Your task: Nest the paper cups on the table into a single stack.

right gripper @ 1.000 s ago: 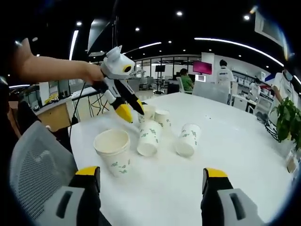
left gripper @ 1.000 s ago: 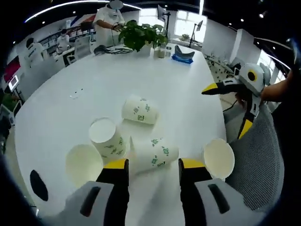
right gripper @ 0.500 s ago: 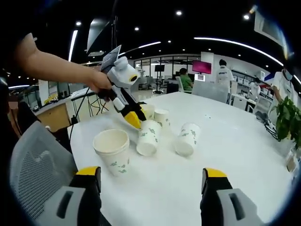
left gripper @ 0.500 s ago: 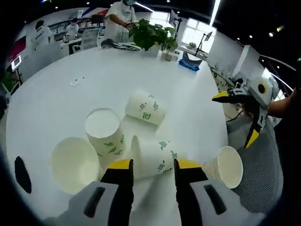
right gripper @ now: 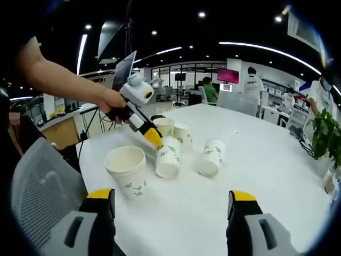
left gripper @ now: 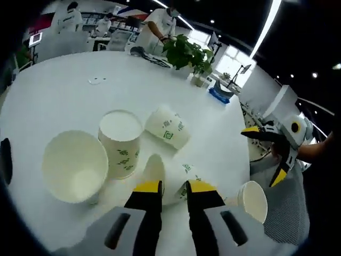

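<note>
- Cups: white paper, green print; five on the white counter (right gripper: pixel 277 176).
- Two lie on their sides: tipped cup (left gripper: pixel 169 180) and far cup (left gripper: pixel 168 126).
- Three stand upright, seemingly empty: wide cup (left gripper: pixel 72 166), middle cup (left gripper: pixel 121 136), edge cup (left gripper: pixel 253 200).
- Left gripper (left gripper: pixel 173 187): jaws narrow, closed on the tipped cup.
- Right gripper (right gripper: pixel 169 199): jaws wide, empty, near the counter edge.
</note>
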